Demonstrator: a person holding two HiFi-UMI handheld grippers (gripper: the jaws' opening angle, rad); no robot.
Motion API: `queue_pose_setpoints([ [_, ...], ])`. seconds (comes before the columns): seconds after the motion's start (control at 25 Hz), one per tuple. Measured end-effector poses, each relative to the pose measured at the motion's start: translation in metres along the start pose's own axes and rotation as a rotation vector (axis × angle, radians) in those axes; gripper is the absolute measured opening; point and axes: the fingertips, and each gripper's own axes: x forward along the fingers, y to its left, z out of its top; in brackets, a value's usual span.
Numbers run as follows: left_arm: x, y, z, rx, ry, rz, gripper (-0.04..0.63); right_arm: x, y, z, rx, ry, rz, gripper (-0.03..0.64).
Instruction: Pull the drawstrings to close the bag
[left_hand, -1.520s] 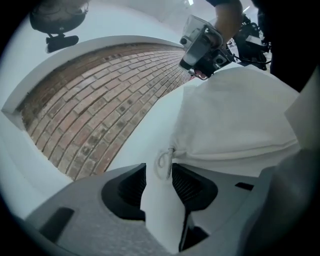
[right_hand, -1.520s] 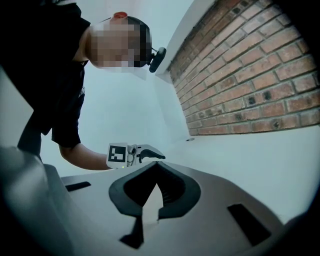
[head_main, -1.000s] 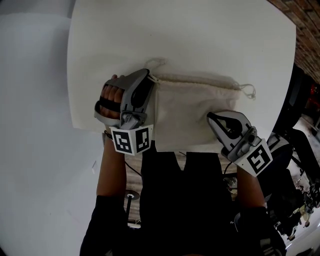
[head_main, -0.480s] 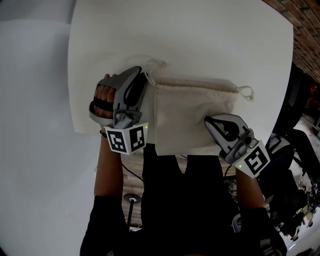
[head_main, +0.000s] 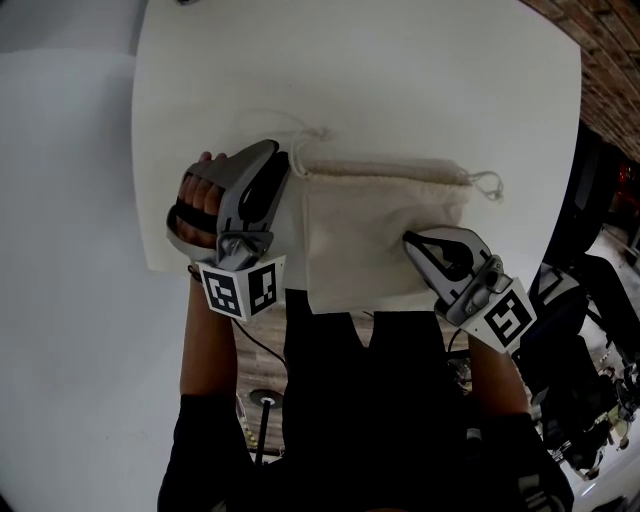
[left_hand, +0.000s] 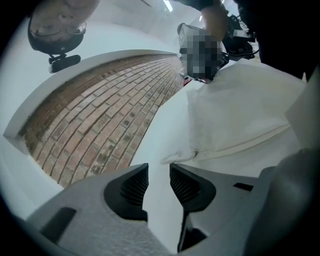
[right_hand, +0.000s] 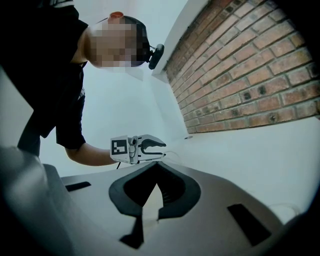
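A cream drawstring bag (head_main: 370, 230) lies flat on the white table (head_main: 400, 80), its gathered mouth toward the far side. The left drawstring (head_main: 305, 135) trails off the mouth's left corner, and the right one ends in a knot (head_main: 488, 185). My left gripper (head_main: 283, 152) sits at that left corner, open, with only table showing between its pads (left_hand: 159, 167). The string (left_hand: 176, 158) lies just past the tips, with the bag (left_hand: 240, 120) to the right. My right gripper (head_main: 408, 238) is shut, its tip resting on the bag's right half (right_hand: 156, 164).
The bag's bottom edge reaches the table's near edge (head_main: 160, 262), right in front of the person's dark clothing. A brick surface (head_main: 610, 60) lies beyond the table's right side. The left gripper (right_hand: 162, 150) also shows across the table in the right gripper view.
My left gripper has slid a little to the left and toward the person, off the bag's corner. The right gripper stays on the bag.
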Motion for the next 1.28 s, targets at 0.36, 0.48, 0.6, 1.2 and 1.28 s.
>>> queue_pose_setpoints([
  [0.36, 0.006, -0.014, 0.007, 0.134, -0.058, -0.07, 0.14, 0.001, -0.001, -0.002, 0.01, -0.013, -0.008, 0.006],
  [0.48, 0.014, -0.011, 0.008, 0.198, -0.08, -0.097, 0.154, 0.001, -0.001, -0.001, 0.012, -0.015, -0.012, 0.006],
  [0.6, 0.018, -0.006, 0.011, 0.202, -0.112, -0.114, 0.16, 0.001, -0.001, 0.0, 0.012, -0.016, -0.015, 0.006],
  [1.2, 0.021, 0.034, -0.032, -0.457, 0.078, -0.09, 0.164, 0.001, -0.002, -0.002, 0.023, -0.031, -0.024, 0.006],
  [1.28, 0.025, 0.034, -0.027, -0.539, 0.122, -0.134, 0.168, 0.0, -0.002, -0.001, 0.024, -0.035, -0.022, 0.006],
])
